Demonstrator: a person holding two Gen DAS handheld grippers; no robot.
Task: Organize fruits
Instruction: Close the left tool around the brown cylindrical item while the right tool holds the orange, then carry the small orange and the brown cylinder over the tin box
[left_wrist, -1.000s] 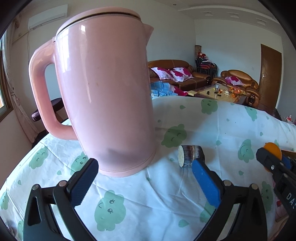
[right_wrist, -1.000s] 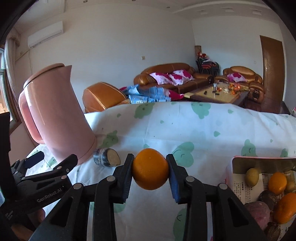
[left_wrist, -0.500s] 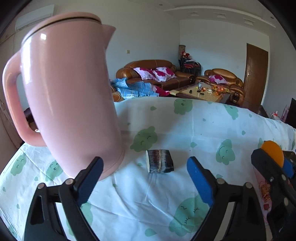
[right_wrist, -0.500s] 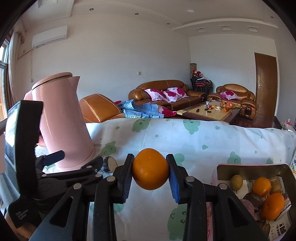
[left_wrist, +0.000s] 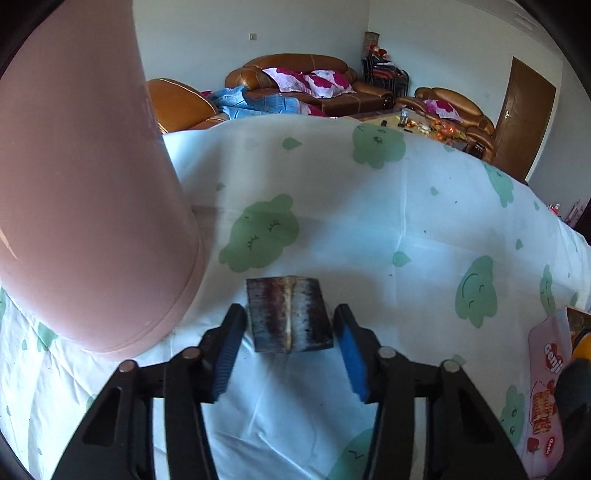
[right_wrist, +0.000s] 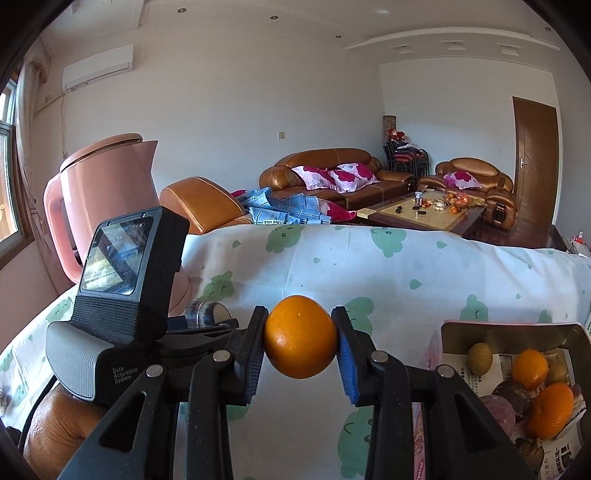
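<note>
Here the left gripper (left_wrist: 288, 341) jaws stand apart around the sugarcane piece (left_wrist: 288, 314); right gripper (right_wrist: 300, 341) jaws clamp the orange (right_wrist: 300, 341).

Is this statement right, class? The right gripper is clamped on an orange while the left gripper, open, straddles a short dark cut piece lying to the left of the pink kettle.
One detail is wrong. The left wrist view shows the cut piece lying to the right of the pink kettle, not its left. The rest holds: the right gripper is clamped on the orange, and the left gripper, open, straddles that piece.
</note>
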